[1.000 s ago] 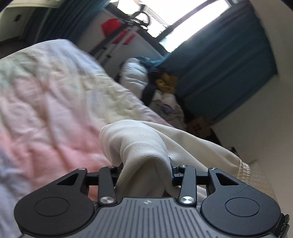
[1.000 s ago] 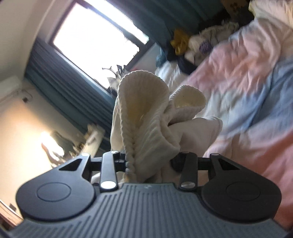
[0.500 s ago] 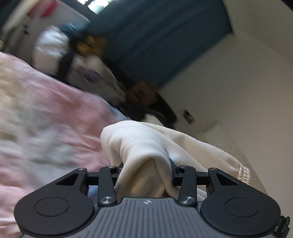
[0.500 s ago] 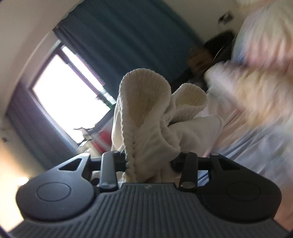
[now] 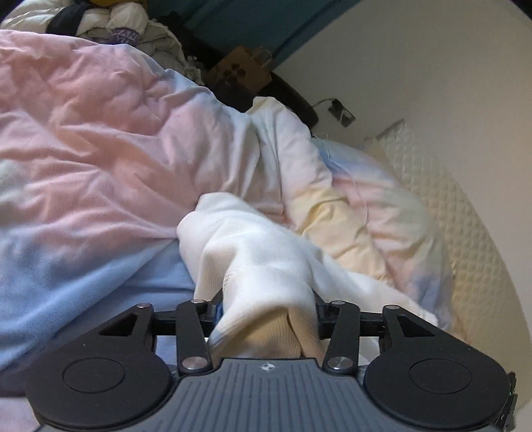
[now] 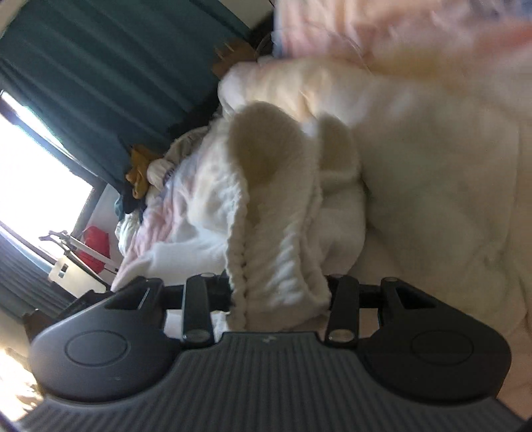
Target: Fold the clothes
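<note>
A cream-white knit garment (image 5: 262, 252) is bunched in my left gripper (image 5: 266, 309), which is shut on its fabric just above the bed. The cloth trails off to the right over the quilt. My right gripper (image 6: 276, 289) is shut on a ribbed knit edge of the same cream garment (image 6: 272, 206), which loops up in front of the camera. The fingertips of both grippers are hidden by the cloth.
A rumpled pink, blue and yellow quilt (image 5: 99, 133) covers the bed. A pile of clothes (image 5: 109, 20) lies at the far end by teal curtains (image 6: 83, 73). A cardboard box (image 5: 239, 66) and a wall socket (image 5: 339, 109) are beyond. A textured cream mattress edge (image 5: 449, 216) runs along the right.
Both grippers have swung and come down towards the bed with the garment held. The left view went from window and curtain to the quilt; the right view rolled towards the bedding.
</note>
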The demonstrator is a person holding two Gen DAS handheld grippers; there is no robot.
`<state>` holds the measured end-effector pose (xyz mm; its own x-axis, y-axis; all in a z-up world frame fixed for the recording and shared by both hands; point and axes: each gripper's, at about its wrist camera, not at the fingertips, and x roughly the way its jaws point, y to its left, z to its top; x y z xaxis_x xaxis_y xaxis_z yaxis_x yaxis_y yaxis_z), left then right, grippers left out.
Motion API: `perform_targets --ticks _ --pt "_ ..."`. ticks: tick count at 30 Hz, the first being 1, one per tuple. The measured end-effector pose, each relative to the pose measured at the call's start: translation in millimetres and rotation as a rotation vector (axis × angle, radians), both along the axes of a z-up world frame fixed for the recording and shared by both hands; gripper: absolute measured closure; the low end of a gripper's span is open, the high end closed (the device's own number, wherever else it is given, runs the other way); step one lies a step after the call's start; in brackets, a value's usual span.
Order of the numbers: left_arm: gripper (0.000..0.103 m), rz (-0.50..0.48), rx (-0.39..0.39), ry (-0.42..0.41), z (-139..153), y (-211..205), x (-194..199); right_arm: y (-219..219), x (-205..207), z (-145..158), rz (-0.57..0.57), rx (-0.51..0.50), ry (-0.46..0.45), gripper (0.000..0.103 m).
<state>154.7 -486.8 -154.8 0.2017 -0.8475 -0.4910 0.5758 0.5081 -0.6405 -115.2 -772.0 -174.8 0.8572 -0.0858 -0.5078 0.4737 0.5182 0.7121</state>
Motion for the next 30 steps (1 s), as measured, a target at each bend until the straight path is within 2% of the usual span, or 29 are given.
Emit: perform_targets --ticks 3,6,7,9,11,14,19,21,24,30 --pt "0.045 -0.031 0.005 -0.007 -10.4 3.7 3.0 4.2 -5.9 -13.9 -0.003 0.02 -0.012 0.057" --pt "0.037 -0.054 0.047 -0.041 2.6 12.5 -5.4 2.6 -8.9 -21.6 -0.011 0.061 -0.024 0.055" --pt "0.036 -0.058 0.062 -0.056 8.2 16.2 -9.1 2.7 -10.0 -21.2 -0.009 0.072 -0.029 0.052" --pt "0.027 -0.06 0.096 -0.089 21.2 24.2 -16.4 4.4 -12.7 -17.9 -0.005 0.095 -0.028 0.047" --pt "0.019 -0.055 0.129 -0.13 37.2 34.2 -25.0 9.5 -15.8 -7.3 -0.009 0.081 -0.004 0.035" --pt "0.017 -0.055 0.159 -0.173 62.1 50.9 -38.5 20.8 -23.8 13.9 -0.031 0.01 0.052 0.021" --pt "0.015 -0.041 0.165 -0.256 113.5 81.7 -67.6 47.2 -43.7 54.0 -0.035 -0.13 0.119 0.017" --pt "0.0 -0.027 0.161 -0.305 138.0 96.0 -83.6 61.8 -54.2 74.3 -0.026 -0.188 0.114 0.017" --pt "0.0 -0.004 0.176 -0.394 174.6 118.1 -113.3 86.8 -66.3 105.1 -0.027 -0.274 0.112 0.017" --pt "0.0 0.014 0.184 -0.504 231.2 165.0 -175.2 152.7 -94.5 172.0 -0.015 -0.486 0.083 0.017"
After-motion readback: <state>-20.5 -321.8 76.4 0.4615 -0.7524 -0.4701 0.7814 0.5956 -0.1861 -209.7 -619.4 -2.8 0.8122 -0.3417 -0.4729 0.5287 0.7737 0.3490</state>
